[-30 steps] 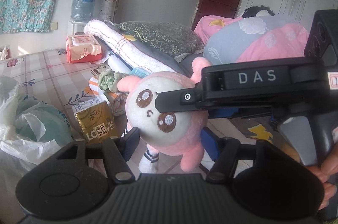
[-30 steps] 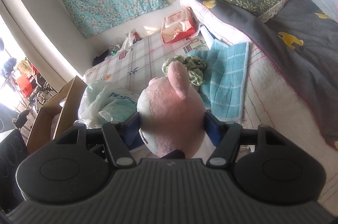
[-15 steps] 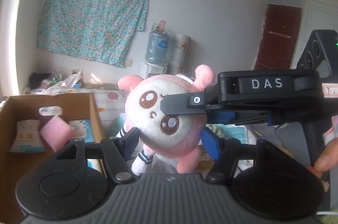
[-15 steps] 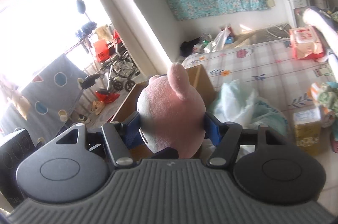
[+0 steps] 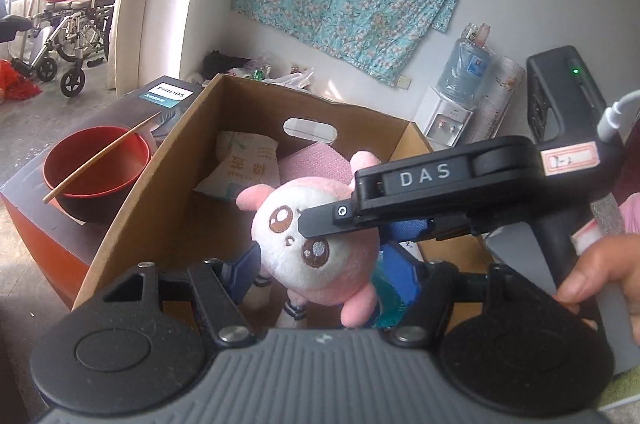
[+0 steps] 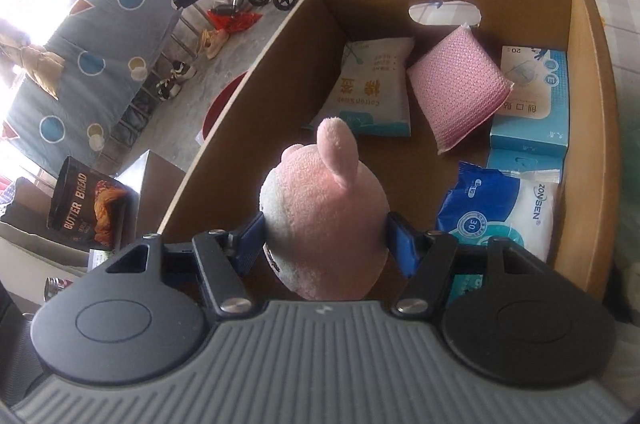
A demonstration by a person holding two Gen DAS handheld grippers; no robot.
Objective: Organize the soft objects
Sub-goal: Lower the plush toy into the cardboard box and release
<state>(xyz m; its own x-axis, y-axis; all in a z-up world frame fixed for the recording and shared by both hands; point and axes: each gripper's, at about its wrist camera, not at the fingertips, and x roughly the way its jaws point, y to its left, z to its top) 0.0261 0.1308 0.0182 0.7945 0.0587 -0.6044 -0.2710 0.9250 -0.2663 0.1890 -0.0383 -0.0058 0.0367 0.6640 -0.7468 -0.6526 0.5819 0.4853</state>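
Observation:
A pink and white plush toy (image 6: 324, 220) is clamped between the blue pads of my right gripper (image 6: 325, 238), held over the near end of an open cardboard box (image 6: 588, 128). In the left wrist view the plush (image 5: 316, 248) faces me, with the right gripper's black body (image 5: 460, 192) across it. My left gripper (image 5: 318, 274) has its blue pads on both sides of the plush; whether they press it I cannot tell. The box (image 5: 132, 208) holds a pink sponge (image 6: 456, 92), a cotton swab pack (image 6: 372, 92), a blue carton (image 6: 532, 104) and a wipes pack (image 6: 504, 212).
A red bowl (image 5: 96, 172) with a chopstick sits on a dark box left of the cardboard box. A wheelchair (image 5: 72, 36) stands in the doorway. A water dispenser (image 5: 452, 104) stands by the far wall. A butter bread bag (image 6: 86, 208) lies at the left.
Both grippers have swung left with the plush, away from the bedding, and now hold it over the open cardboard box, lower and closer to its contents.

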